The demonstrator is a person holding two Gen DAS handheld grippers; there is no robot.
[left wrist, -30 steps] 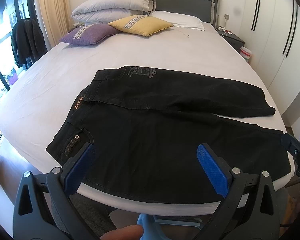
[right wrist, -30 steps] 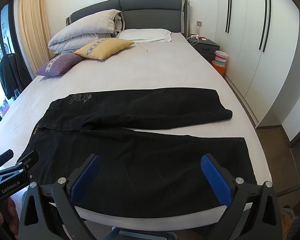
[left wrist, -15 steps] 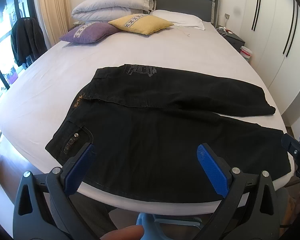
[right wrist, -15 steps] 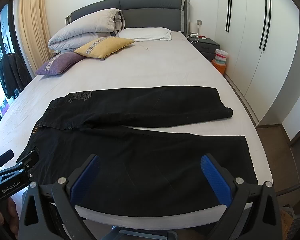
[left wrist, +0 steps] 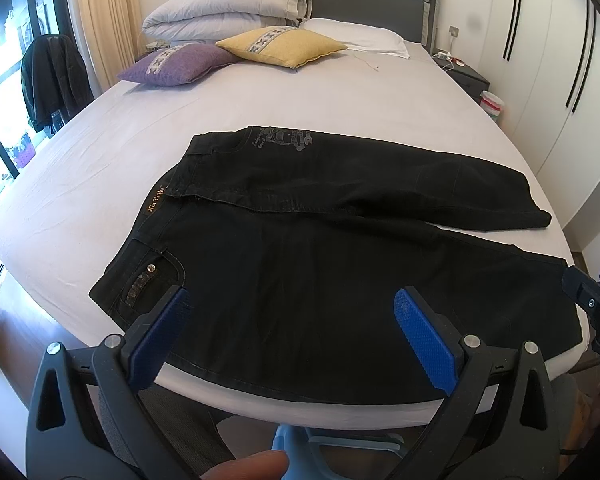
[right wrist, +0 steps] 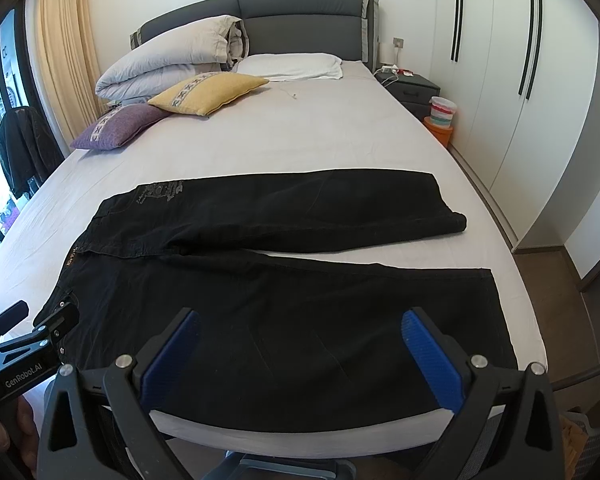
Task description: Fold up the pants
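Lying flat, pants (left wrist: 340, 264) just beyond left gripper (left wrist: 292, 320).

Pants (left wrist: 340, 272): matt black denim cloth, metal stud at the pocket. Bed sheet (left wrist: 260, 96): smooth pale cloth, faintly creased. My left gripper (left wrist: 292, 332): matt black plastic, blue textured pads (left wrist: 424, 340), shiny metal screws. Headboard (right wrist: 300, 20): grey upholstery. Wardrobe (right wrist: 496, 80): smooth white finish.

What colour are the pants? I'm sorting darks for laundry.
Black, with a faint grey print near the waist; the pants show best in the right wrist view.
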